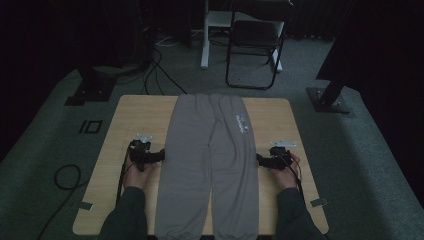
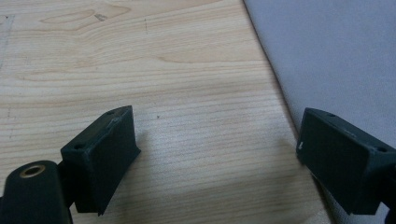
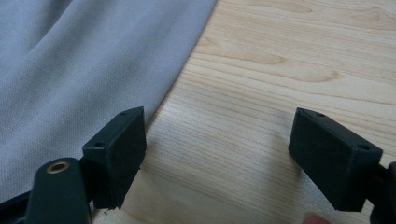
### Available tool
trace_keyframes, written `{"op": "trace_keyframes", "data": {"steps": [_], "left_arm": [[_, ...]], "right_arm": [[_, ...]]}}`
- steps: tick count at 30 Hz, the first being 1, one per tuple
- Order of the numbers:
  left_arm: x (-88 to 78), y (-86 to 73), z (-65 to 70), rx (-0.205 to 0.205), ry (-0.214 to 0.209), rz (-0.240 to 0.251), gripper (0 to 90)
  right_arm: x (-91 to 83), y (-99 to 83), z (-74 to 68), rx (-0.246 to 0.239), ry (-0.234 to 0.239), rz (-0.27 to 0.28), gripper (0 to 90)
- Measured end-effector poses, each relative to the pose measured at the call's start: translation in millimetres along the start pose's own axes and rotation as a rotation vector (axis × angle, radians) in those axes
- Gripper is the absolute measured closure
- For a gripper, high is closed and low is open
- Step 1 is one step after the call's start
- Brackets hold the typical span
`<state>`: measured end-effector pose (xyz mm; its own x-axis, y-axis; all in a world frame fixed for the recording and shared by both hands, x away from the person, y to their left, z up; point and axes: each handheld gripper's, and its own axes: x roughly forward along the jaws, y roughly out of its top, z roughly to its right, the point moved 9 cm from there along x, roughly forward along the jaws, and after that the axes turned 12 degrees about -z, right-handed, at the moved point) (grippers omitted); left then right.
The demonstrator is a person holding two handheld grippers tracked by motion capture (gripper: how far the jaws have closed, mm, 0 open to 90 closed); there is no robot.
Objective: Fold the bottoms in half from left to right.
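i'm looking down on a pale wooden table (image 1: pixel 135 115) with a pair of grey trousers (image 1: pixel 207 165) laid flat along its middle, waistband at the far edge, cuffs at the near edge, a small coloured print on one hip. my left gripper (image 1: pixel 159 156) sits just off the trousers' left edge, jaws spread wide with nothing between them; in the left gripper view (image 2: pixel 215 154) bare wood grain shows between the jaws and the cloth (image 2: pixel 336 60) runs under the far one. my right gripper (image 1: pixel 260 160) sits just off the right edge, jaws wide and empty too; in the right gripper view (image 3: pixel 217 158) one jaw stands at the hem of the cloth (image 3: pixel 84 70), the other over wood. the table stands on grey-green carpet (image 1: pixel 45 145) in a dim room. beyond it are a black folding chair (image 1: pixel 255 45), a white desk leg (image 1: pixel 205 35), dark stand bases at both far corners, and cables (image 1: pixel 155 70) trailing across the floor, one looped at the left.
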<state>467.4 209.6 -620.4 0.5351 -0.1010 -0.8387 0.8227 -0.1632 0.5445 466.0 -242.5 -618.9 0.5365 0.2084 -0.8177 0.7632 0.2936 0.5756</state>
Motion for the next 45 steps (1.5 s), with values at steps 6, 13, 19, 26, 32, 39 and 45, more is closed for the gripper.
{"op": "trace_keyframes", "data": {"steps": [6, 13, 19, 26, 32, 39, 45], "left_arm": [[-4.7, -3.4, 2.2, 0.026, -0.015, 0.008, 22.2], [-9.1, -6.1, 6.1, 0.055, -0.033, -0.047, 25.6], [-10.0, -4.8, 5.2, 0.057, -0.035, -0.085, 28.2], [-18.7, 0.0, 20.6, 0.031, -0.163, -0.005, 39.6], [-10.8, -3.3, 39.8, 0.103, -0.138, -0.022, 38.1], [-11.4, -5.2, 46.1, 0.132, -0.098, -0.024, 40.4], [-16.0, -9.4, 39.1, 0.119, -0.123, -0.016, 71.4]], "right_arm": [[0.0, 0.0, -0.1, 0.001, 0.0, 0.0, 19.4], [0.0, 0.0, -0.1, 0.001, 0.0, 0.0, 19.4], [0.0, 0.0, -0.1, 0.001, 0.0, 0.0, 19.3], [0.0, 0.0, -0.1, 0.001, 0.0, 0.0, 19.4], [0.0, 0.0, -0.2, 0.001, 0.0, 0.0, 19.3], [0.0, -0.1, -0.1, 0.0, 0.0, 0.0, 19.3], [-0.3, -0.6, -1.0, -0.003, 0.002, -0.001, 19.3]]}}
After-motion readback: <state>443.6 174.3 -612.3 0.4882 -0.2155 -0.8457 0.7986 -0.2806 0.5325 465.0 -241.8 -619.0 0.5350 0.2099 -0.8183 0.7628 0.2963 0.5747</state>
